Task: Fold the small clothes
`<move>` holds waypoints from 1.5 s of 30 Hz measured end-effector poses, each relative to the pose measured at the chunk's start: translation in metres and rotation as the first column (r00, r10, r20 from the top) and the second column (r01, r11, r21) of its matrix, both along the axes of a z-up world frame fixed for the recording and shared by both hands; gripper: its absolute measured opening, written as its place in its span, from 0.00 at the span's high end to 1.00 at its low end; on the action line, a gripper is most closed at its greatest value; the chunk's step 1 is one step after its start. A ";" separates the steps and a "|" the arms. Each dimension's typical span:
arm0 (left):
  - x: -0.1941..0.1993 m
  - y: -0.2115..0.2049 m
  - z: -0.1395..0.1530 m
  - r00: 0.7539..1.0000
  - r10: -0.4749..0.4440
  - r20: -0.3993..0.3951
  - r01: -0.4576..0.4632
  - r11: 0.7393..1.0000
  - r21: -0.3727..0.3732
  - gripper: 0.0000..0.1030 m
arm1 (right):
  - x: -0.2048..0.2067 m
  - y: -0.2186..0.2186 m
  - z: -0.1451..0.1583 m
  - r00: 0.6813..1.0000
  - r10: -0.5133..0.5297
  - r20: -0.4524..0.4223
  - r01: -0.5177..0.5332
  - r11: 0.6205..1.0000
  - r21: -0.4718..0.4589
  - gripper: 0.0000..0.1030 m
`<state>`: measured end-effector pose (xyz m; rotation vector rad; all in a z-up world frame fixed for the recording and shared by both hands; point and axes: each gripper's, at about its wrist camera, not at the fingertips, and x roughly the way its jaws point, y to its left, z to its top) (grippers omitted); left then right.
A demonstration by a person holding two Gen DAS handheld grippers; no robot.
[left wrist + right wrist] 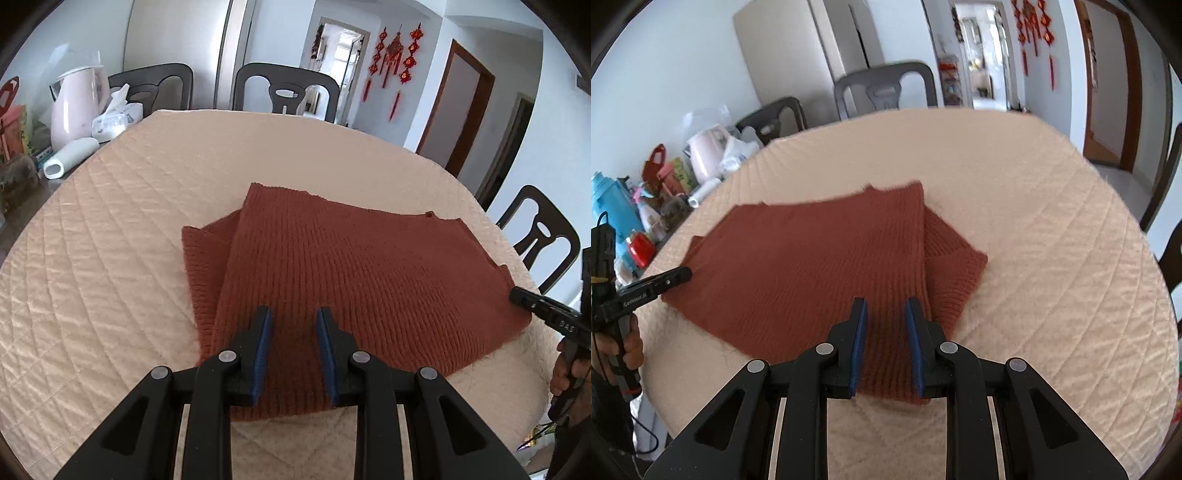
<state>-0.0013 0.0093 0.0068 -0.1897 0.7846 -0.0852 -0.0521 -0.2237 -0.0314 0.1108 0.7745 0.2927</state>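
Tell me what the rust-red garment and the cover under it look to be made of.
Rust-red garment: looks like a ribbed wool or acrylic knit, matte, with parallel ridges and fuzzy edges. Cream cover: seems a quilted satin-like fabric, with stitched diamond lines and a soft sheen; the fibre can't be told.

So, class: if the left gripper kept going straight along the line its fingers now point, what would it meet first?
Most likely the rust-red knitted garment: the left gripper points down at its near part on the quilted cover. How high it hovers is unclear.
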 end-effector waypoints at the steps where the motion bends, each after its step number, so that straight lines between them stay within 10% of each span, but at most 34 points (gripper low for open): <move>1: -0.001 -0.001 0.000 1.000 -0.001 0.002 0.001 1.000 0.006 0.73 | 0.000 0.000 0.000 1.000 0.000 0.004 -0.001 1.000 0.003 0.79; 14: -0.002 0.034 0.010 0.994 0.108 0.022 -0.107 0.994 -0.028 0.55 | 0.000 0.013 0.012 0.999 0.036 0.038 -0.034 0.999 -0.040 0.76; 45: 0.012 0.047 -0.010 0.996 0.065 -0.059 -0.077 0.969 -0.235 0.61 | 0.002 0.033 0.002 0.993 0.115 0.016 -0.114 0.991 -0.065 0.73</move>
